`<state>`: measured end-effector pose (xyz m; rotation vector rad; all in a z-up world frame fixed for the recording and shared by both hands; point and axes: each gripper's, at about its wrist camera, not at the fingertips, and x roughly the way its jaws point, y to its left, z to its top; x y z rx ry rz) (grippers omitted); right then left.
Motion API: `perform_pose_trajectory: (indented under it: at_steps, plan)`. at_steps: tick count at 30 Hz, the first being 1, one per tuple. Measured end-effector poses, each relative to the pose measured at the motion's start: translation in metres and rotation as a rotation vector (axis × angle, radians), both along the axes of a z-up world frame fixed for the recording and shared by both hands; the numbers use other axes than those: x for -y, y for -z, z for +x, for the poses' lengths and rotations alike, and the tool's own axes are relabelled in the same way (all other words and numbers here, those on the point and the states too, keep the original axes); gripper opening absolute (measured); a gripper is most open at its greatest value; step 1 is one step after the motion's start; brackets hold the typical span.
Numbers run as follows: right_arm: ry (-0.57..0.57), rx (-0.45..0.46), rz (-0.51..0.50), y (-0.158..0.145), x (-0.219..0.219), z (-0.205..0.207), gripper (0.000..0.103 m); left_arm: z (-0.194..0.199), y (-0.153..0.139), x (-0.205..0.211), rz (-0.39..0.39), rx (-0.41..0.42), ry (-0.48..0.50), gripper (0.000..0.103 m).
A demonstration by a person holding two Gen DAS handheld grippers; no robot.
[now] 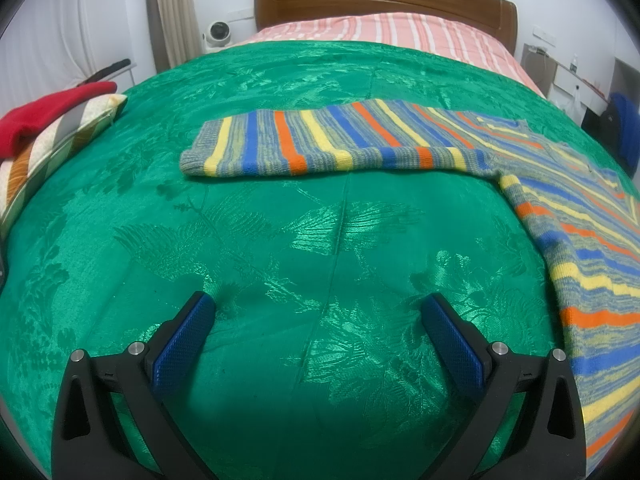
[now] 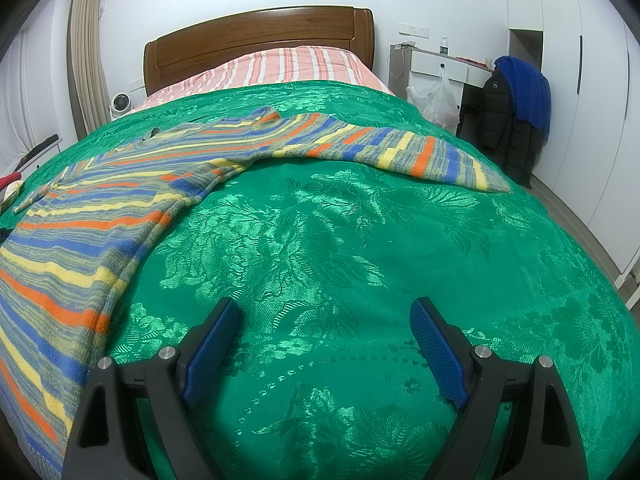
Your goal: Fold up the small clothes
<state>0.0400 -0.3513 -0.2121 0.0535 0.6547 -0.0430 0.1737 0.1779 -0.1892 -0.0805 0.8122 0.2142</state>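
Both cameras sit low over the near end of the bed, looking forward toward the far wooden headboard (image 1: 384, 0), each with its own tool's two blue-padded fingers spread wide at the bottom of the frame.

The left wrist view hovers close above the green bedspread (image 1: 280, 240) on the left side, with the striped sweater (image 1: 320, 140) lying ahead and to its right.

The right wrist view looks from the right side, so the same sweater runs off to its left.

The views share the bedspread, the sweater, the pink striped sheet (image 1: 400, 28), the headboard and the small white fan (image 1: 218, 32) at far left.
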Motion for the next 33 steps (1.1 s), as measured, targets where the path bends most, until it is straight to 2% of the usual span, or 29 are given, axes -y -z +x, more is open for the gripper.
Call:
perform_pose_trajectory:
  at_steps: [23,26,29,31,33]
  plan:
    - [0.000,0.000,-0.002,0.000,0.000,0.000,0.087,0.001,0.000,0.001,0.005,0.000,-0.002,0.103]
    - [0.001,-0.035,-0.010,-0.006,-0.001,0.003,0.087,-0.001,0.000,0.001,0.000,-0.004,-0.002,0.103]
    - [-0.038,-0.086,0.078,-0.017,0.010,0.008,0.087,0.002,0.001,0.003,0.016,-0.010,-0.008,0.103]
    - [-0.067,-0.092,0.220,-0.030,0.033,0.016,0.087,0.001,-0.001,0.002,-0.013,-0.032,-0.015,0.103]
    - [-0.030,-0.058,0.350,-0.049,0.075,0.027,0.087,0.000,-0.004,-0.001,-0.063,-0.099,-0.031,0.103]
